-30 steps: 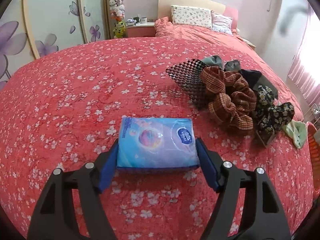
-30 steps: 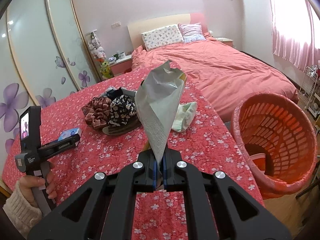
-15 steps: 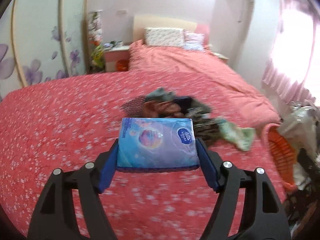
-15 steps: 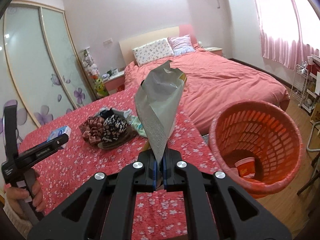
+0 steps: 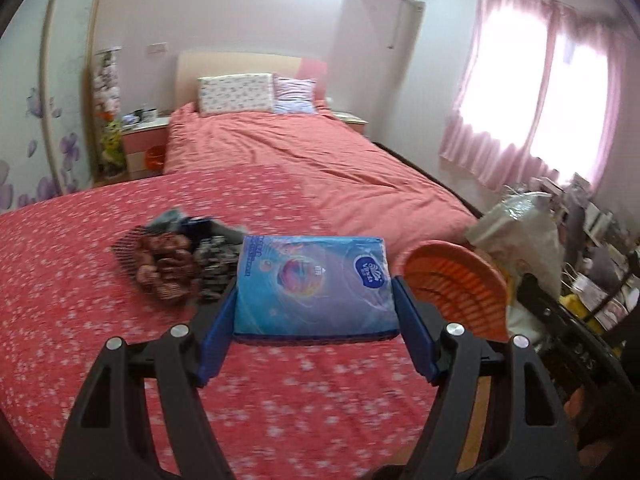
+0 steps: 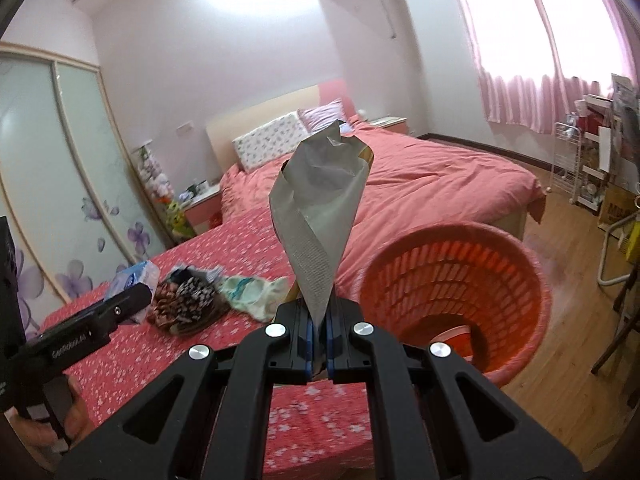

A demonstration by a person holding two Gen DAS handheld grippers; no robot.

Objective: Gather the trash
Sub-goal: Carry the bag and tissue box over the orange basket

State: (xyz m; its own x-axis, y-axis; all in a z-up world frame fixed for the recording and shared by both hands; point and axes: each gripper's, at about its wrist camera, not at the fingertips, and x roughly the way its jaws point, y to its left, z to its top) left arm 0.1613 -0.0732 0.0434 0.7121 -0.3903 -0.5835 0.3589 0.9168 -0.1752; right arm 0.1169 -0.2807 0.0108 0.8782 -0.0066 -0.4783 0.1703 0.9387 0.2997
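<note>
The left tool (image 5: 316, 316) clamps the blue tissue pack (image 5: 314, 284); the right tool (image 6: 318, 344) pinches a silver snack wrapper (image 6: 320, 216), both carried toward the orange basket (image 6: 452, 296) for dropping.

A bed (image 5: 320, 160) with a coral duvet and two pillows (image 5: 256, 94) fills the room beneath pink curtains (image 5: 532, 92). Nearer, a pile of scrunchies (image 6: 188, 300) and a pale green cloth (image 6: 252, 294) lie on a red floral cover (image 5: 80, 280).
</note>
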